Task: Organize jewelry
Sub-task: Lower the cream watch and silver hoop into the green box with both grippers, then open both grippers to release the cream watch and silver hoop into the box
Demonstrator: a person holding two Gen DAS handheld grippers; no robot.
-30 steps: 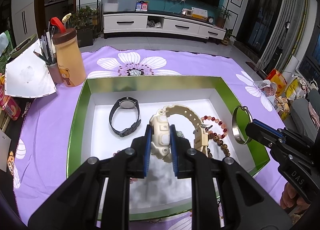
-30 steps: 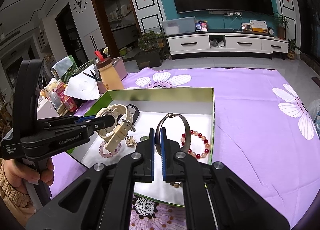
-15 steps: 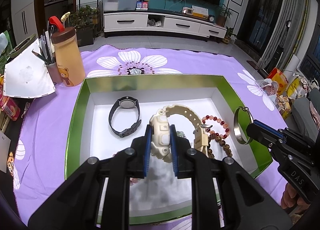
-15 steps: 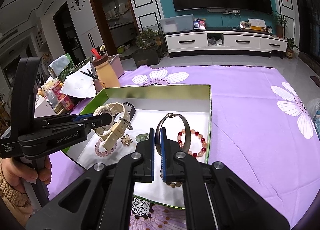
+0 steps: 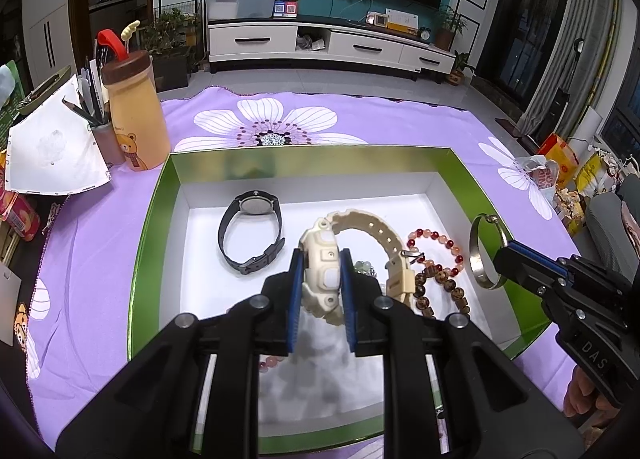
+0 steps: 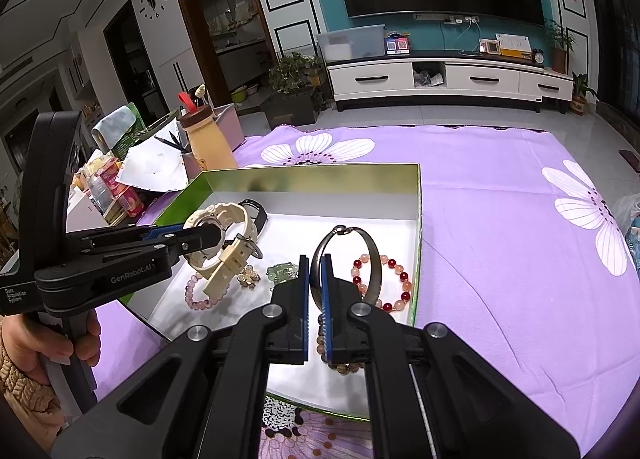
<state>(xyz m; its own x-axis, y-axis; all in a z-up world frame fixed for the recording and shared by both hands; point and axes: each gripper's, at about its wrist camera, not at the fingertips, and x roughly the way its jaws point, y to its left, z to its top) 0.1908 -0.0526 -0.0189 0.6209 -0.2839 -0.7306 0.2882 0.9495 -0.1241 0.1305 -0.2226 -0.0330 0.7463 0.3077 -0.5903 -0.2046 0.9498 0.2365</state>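
A green box with a white floor lies on the purple flowered cloth. My left gripper is shut on the case of a cream watch, holding it above the box floor with the strap arching to the right. My right gripper is shut on a silver bangle, held upright over the box's right side. From the left wrist, the bangle and right gripper hang by the box's right wall. In the box lie a black watch, a red bead bracelet and a brown bead bracelet.
A pink bead bracelet, a flower brooch and a green pendant lie on the box floor. A tan bear bottle, a pencil cup and white paper crowd the table's left. A person's hand holds the left gripper.
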